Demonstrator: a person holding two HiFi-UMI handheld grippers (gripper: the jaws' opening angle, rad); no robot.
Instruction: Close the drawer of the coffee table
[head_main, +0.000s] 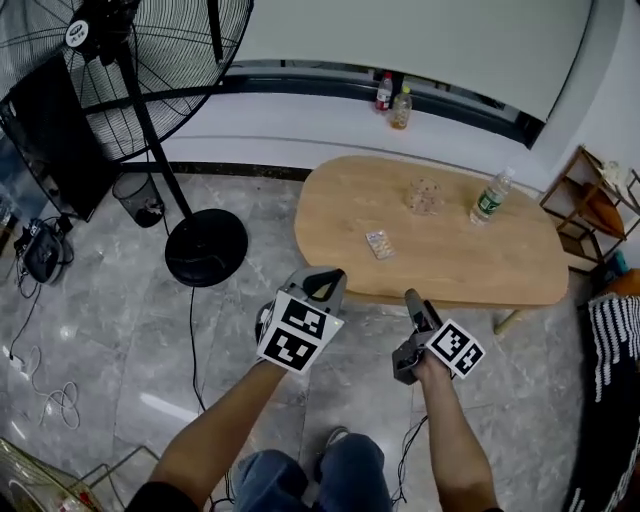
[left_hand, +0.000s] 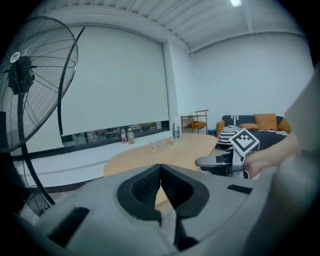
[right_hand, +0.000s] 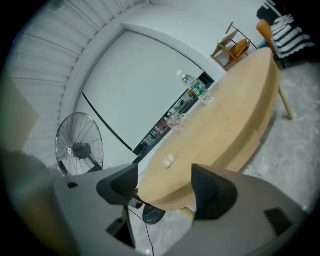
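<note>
The person is holding the grey left gripper (head_main: 322, 283) and the grey right gripper (head_main: 413, 300) up in front of the long, light wooden coffee table (head_main: 470, 262), not touching it. The left tongs are pressing together on nothing. The right tongs are standing apart, empty. I cannot pick out the drawer along the table's near edge. A clear plastic water bottle (head_main: 490, 197) is standing on top.

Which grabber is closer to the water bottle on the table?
Right. The right gripper hangs off the table's near edge, left of the water bottle; the left gripper is farther left.
</note>
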